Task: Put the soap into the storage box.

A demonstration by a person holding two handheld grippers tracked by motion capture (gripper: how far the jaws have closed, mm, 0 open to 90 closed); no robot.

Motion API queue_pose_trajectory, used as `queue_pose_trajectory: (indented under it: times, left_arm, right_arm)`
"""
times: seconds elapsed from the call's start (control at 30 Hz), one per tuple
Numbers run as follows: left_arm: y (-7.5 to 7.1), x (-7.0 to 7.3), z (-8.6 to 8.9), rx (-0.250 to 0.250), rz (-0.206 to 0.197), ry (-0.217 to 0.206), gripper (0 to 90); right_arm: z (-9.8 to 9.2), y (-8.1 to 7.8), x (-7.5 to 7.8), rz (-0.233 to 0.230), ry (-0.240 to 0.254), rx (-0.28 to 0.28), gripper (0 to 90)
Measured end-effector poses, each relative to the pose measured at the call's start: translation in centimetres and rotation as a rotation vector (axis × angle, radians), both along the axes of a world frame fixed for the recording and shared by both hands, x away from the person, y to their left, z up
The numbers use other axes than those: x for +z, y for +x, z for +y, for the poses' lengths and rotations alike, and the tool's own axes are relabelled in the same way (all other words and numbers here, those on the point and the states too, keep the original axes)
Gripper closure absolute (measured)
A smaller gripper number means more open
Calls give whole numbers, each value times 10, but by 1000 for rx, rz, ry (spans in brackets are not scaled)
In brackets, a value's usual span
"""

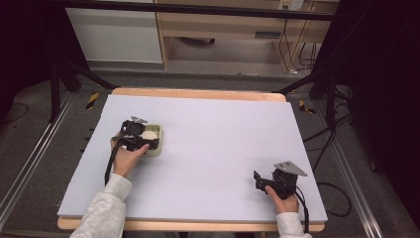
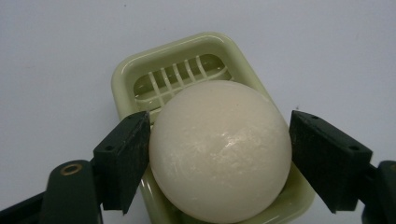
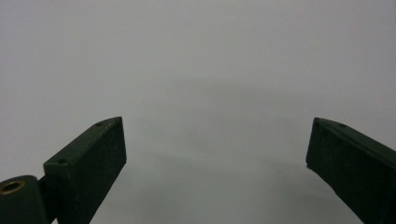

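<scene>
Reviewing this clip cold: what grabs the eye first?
The white ball sitting in the pale green slotted tray on the left of the lavender table, with the left gripper straddling it. The left pad looks against the ball; a thin gap shows at the right pad. Off at the near right corner, the right gripper rests with its jaws wide open on nothing.

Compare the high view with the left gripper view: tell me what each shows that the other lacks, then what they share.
High view alone: the person's forearms, the right gripper resting apart on the mat, the table's wooden edge, floor and shelving behind.

Left gripper view alone: the slotted drain ribs in the dish, and the slim gap between the right-hand pad and the soap.

Both: the left gripper, the round cream soap, the pale green soap dish, the lavender mat.
</scene>
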State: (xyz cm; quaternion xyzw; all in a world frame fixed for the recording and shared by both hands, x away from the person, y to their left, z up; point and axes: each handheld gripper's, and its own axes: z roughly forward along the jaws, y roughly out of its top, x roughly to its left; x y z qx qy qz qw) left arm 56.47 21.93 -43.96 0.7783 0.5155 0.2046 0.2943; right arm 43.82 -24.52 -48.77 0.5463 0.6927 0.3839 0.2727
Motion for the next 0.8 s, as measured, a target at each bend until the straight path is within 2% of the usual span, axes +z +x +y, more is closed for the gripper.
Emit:
queue_pose_trajectory:
  times: [0.27,0.37,0.5,0.8]
  left_arm:
    - [-12,12,0,-12,-47,-9,212]
    - [-20,17,-1,-21,-77,-20,210]
    - [-28,21,1,-31,-92,-35,208]
    - [-49,15,7,-46,-129,-50,219]
  right_arm:
    - [0,0,0,0,0,0,53]
    - [0,0,0,1,0,0,54]
    - [0,0,0,0,1,-1,54]
    - [0,0,0,-1,0,-1,53]
